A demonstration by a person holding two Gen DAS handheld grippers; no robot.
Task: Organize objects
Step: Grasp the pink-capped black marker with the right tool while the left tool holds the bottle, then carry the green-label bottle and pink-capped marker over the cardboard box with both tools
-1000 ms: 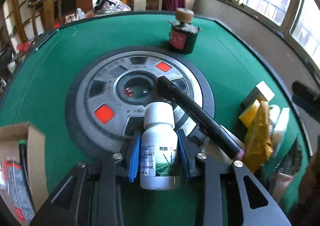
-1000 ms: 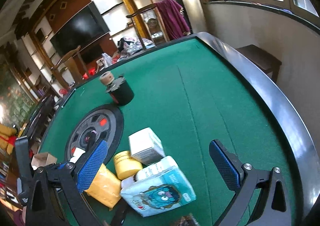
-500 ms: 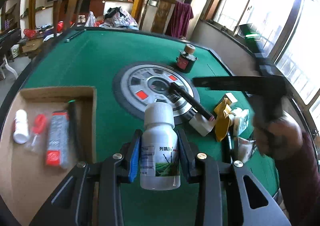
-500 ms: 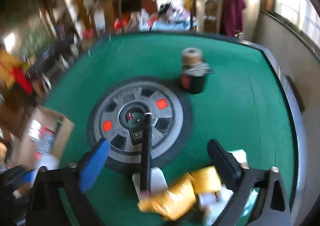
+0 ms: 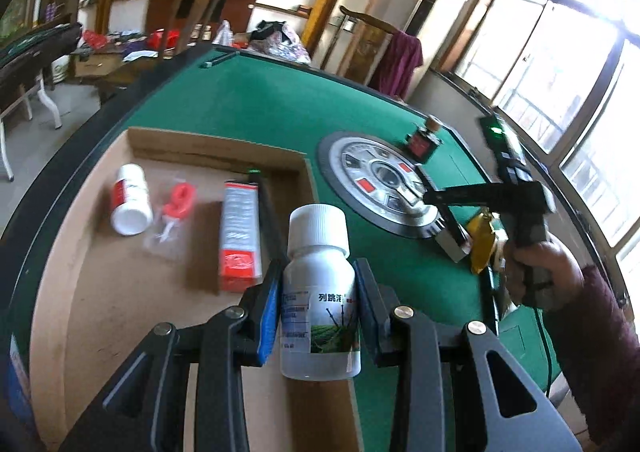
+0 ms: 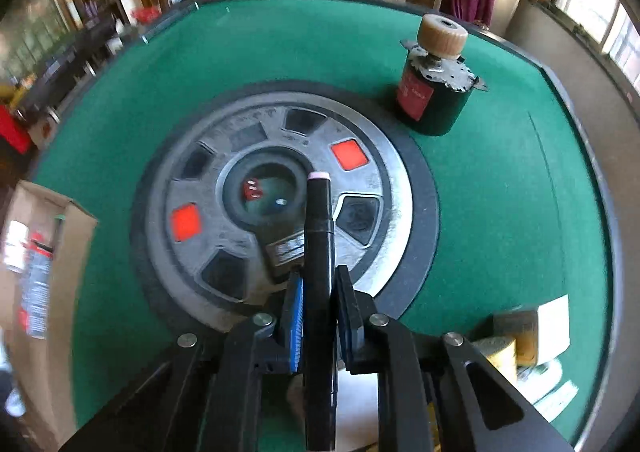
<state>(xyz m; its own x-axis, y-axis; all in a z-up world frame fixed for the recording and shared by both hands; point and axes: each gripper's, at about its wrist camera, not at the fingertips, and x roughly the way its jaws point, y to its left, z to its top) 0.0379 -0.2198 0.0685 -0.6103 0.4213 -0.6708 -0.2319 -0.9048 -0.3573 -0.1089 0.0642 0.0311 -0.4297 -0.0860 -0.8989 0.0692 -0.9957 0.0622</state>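
Left gripper: fingers pinching white bottle upright above cardboard box. Right gripper: fingers pinching black marker over green worktop

My cardboard box ran off the left edge, its contents smeared by blur; the black marker's lower end was cut off below.

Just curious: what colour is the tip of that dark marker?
Pale pink, on the black marker; clearest in the right wrist view.
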